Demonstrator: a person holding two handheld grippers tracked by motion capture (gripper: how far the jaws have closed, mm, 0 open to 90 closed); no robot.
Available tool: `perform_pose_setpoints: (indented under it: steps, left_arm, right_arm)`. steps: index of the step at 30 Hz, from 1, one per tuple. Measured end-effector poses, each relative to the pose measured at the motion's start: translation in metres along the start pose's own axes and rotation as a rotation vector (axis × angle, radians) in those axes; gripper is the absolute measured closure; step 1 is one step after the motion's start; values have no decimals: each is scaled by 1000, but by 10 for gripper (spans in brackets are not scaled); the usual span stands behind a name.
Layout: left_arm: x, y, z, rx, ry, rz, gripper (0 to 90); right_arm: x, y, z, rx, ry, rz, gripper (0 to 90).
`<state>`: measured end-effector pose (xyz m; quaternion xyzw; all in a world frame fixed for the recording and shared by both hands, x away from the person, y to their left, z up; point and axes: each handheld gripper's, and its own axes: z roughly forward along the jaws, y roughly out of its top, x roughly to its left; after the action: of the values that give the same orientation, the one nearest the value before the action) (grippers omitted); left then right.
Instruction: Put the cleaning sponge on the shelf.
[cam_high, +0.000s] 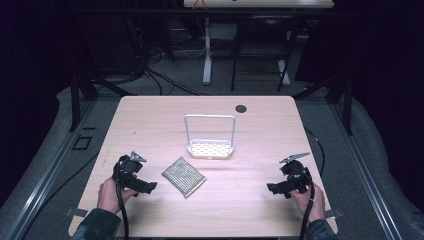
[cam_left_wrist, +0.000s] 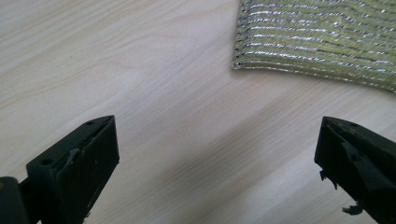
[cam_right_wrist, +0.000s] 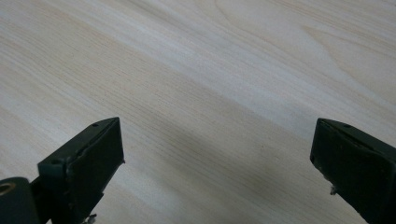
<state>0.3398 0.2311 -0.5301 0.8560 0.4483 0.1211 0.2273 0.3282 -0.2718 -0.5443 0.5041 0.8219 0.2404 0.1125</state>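
- The left gripper (cam_high: 150, 187) is held low over the pale wood-grain table (cam_high: 150, 115) at its near-left part, jaws spread wide and empty, as seen in the left gripper view.
- Just to its right, flat on the table and apart from the jaws, lies the square yellow-green scouring pad with silvery threads (cam_high: 184, 176); in the left gripper view its corner (cam_left_wrist: 322, 37) sits ahead of the jaws and toward the right one.
- Beyond the pad, near the table's middle, a white perforated plastic holder with a tall wire-like frame (cam_high: 210, 148) stands upright, untouched.
- At the near-right, well apart from the pad, the right gripper (cam_high: 272, 188) is held with jaws spread over bare wood.
- The step in hand is judged to be the approach to the pad, nothing being gripped yet.
- The next move is judged to call for the left gripper to be carried forward and slightly right, one jaw slid under the pad's edge, then closed.
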Motion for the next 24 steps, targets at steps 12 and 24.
perform_pose_setpoints:
  steps: [12, 24]
  left_arm:
    - [-13, 13, -2, -29, -34, 1, 0]
    - [-44, 42, 15, -14, -101, 53, 0]
  right_arm:
    - [5, 2, -2, -18, 7, -1, 28]
    - [6, 2, 2, -4, 13, -9, 31]
